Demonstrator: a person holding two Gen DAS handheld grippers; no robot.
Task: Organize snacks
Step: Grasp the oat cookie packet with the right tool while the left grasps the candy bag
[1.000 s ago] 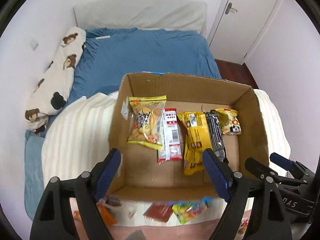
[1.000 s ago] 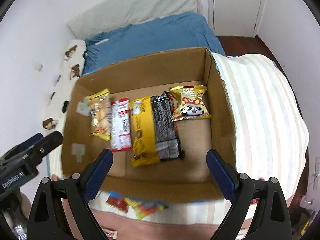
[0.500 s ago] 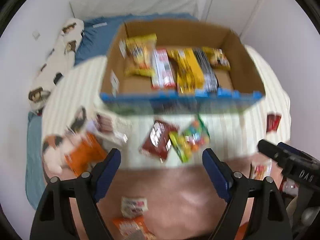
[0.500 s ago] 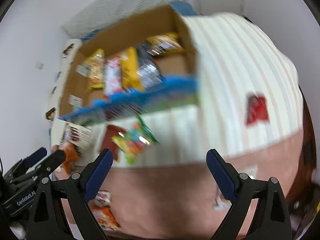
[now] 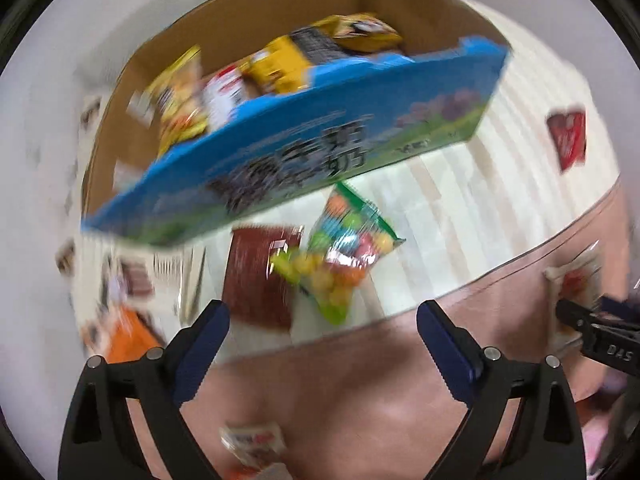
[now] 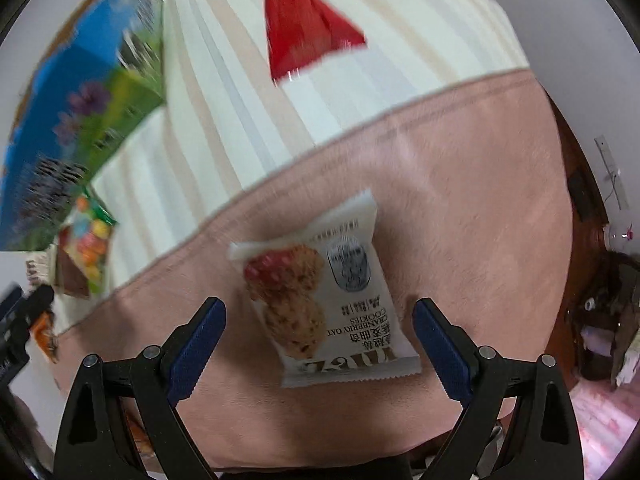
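Left gripper point(image 5: 322, 330): jaws spread wide, having just been opening, with nothing between them; it hangs over the seam where the striped cream blanket point(image 5: 460, 200) meets the pink blanket point(image 5: 360, 380).
Right gripper point(image 6: 318, 326): jaws spread wide, pointing down at the pink blanket; the lower half of the cookie packet sits between the 2 blue pads, which do not press it.
Cookie packet point(image 6: 324, 300): white, printed "CRANBERRY OAT COOKIES", lying flat on the pink blanket.
Cardboard box point(image 5: 280, 92): on the striped cream blanket, blue printed front wall toward the camera; about 5 snack packets lie in a row inside, though blur makes the count unsure.
Colourful candy bag point(image 5: 344, 256): on the striped cream blanket just in front of the box, overlapping a dark red packet point(image 5: 260, 280).
Red packet point(image 6: 304, 20): alone on the striped cream blanket, well apart from the box.
Orange packet point(image 5: 128, 336): at the left edge, beside blurred white wrappers.
Small packet point(image 5: 256, 444): on the pink blanket, between the left gripper's arms.
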